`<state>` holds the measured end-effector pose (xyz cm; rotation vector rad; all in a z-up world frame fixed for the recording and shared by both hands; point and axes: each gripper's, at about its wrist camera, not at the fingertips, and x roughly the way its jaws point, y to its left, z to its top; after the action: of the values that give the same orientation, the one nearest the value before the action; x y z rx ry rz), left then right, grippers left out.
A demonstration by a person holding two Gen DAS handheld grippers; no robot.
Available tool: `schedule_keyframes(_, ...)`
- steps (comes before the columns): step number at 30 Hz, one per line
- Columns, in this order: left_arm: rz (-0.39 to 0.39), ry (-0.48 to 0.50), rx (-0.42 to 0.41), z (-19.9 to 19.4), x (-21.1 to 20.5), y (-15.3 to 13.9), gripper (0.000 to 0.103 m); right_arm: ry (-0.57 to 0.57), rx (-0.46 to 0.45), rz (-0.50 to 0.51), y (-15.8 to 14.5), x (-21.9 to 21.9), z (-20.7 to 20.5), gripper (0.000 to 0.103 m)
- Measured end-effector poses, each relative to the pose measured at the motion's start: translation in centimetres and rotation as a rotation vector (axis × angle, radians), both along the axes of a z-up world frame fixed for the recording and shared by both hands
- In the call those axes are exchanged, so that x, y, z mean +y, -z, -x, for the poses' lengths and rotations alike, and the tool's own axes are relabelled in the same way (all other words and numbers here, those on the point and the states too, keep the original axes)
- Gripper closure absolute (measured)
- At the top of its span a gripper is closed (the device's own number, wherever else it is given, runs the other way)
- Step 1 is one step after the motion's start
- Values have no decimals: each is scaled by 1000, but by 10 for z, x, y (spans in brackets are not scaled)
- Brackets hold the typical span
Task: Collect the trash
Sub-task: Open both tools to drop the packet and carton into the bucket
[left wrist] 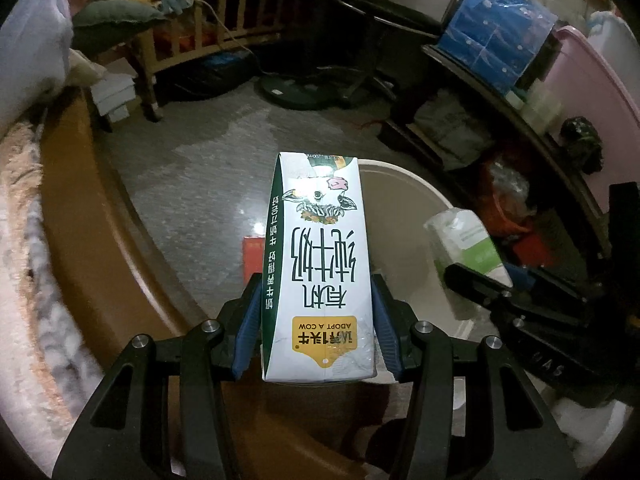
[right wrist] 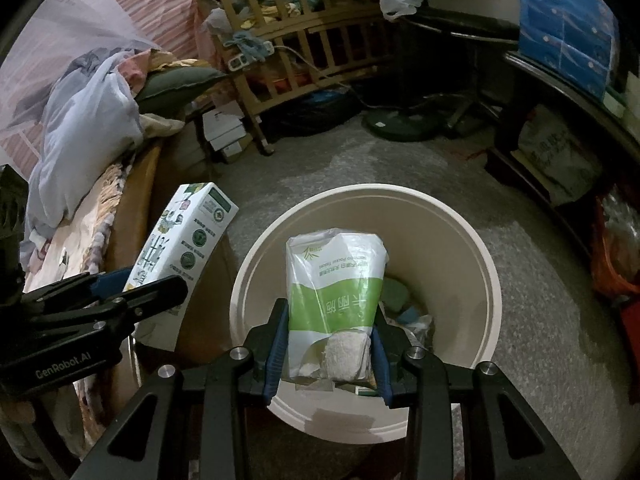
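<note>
White and green, one milk carton sits clamped between the blue pads of the left gripper, its printed face upside down to that camera and its far end tilted up and away. Beyond it lies the rim of one cream bin, partly hidden by the carton. The right wrist view shows the same carton out to the left of the bin, over the brown edge of a bed, not above the bin's mouth.

The right gripper grips one tissue pack, a soft plastic wrapper with a green band and a grey wad showing through its lower part; both pads press on its sides, the jaws set narrow. The pack hangs directly above the bin's opening (a few scraps already lie at the bottom, too dim to count). From the left camera the pack appears at the right, with the right gripper's black finger across it.

So: two grippers, two pieces of trash held, one bin on the speckled floor. Behind stand one wooden crib, one fan base and one blue package on a dark shelf. A small red box peeks out beside the carton.
</note>
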<state>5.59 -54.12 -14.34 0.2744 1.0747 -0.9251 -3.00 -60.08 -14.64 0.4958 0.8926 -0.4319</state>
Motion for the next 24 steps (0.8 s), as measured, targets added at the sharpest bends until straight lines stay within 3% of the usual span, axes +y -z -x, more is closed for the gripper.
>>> schedule_keyframes(3,1,-1,18,-1,-5,4,53,5,7,-1,2,-2,0,67)
schedule_keyframes(6,19,-6,58,-3,-9,8,53,24,16,3,3,-4,0,57)
schedule_keyframes(11,39,-6,104,-7,-10,13,53,57,23,8,4,-11,4,54)
schedule_keyframes(14,45,-10,111,-6,-8,12,49,57,29,5,5,-11,4,50)
schedule_keyframes(24,53,-24,105,-7,3,4,48,46,36,5,6,-9,5,48)
